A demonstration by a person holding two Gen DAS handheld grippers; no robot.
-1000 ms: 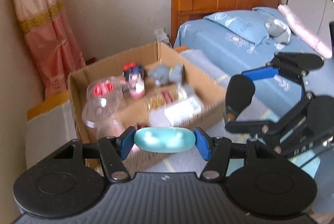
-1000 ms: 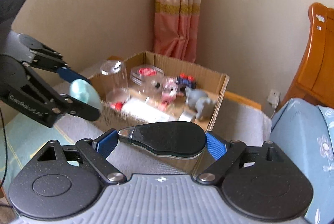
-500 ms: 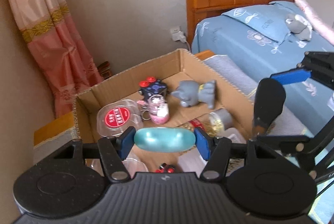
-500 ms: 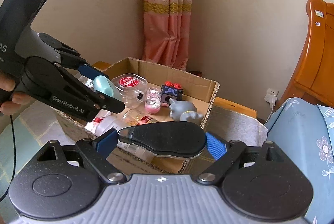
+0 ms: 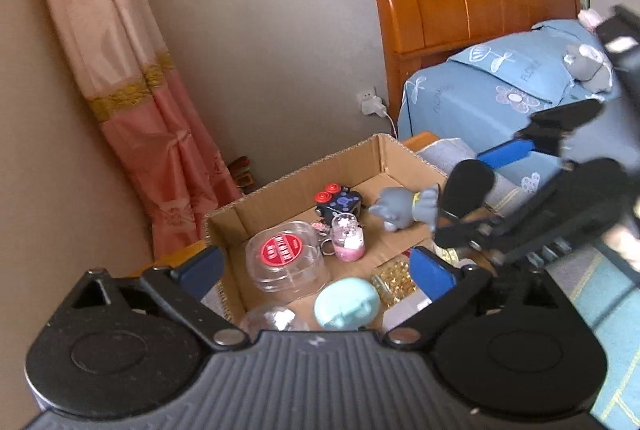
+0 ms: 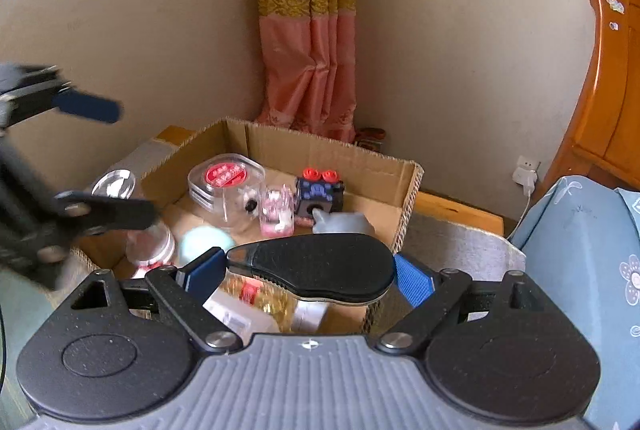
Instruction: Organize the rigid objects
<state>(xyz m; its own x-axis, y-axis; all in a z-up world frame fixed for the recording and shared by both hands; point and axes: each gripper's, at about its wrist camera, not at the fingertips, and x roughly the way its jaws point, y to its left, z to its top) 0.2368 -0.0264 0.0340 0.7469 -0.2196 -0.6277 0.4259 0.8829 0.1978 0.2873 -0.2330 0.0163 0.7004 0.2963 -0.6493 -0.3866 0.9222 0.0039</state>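
The black oval object [image 6: 316,266], smooth with a pale rim on its underside, is clamped crosswise in the right gripper [image 6: 306,272] above the near wall of the cardboard box [image 6: 332,151]. The step in hand looks like dropping it in: carry it over a bare patch, then release. The left gripper [image 5: 316,270] hangs with jaws apart over the box; the teal egg [image 5: 346,304] lies below them.

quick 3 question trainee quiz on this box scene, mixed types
1. True or false: the left gripper is shut on the pale blue egg-shaped object.
2. What does the right gripper hold? A) grey elephant toy B) black oval object C) clear jar
3. Fill in: the clear container with the red label lies inside the ______.

Key: 1 false, it is open and the object lies in the box; 2 B; 3 cardboard box.
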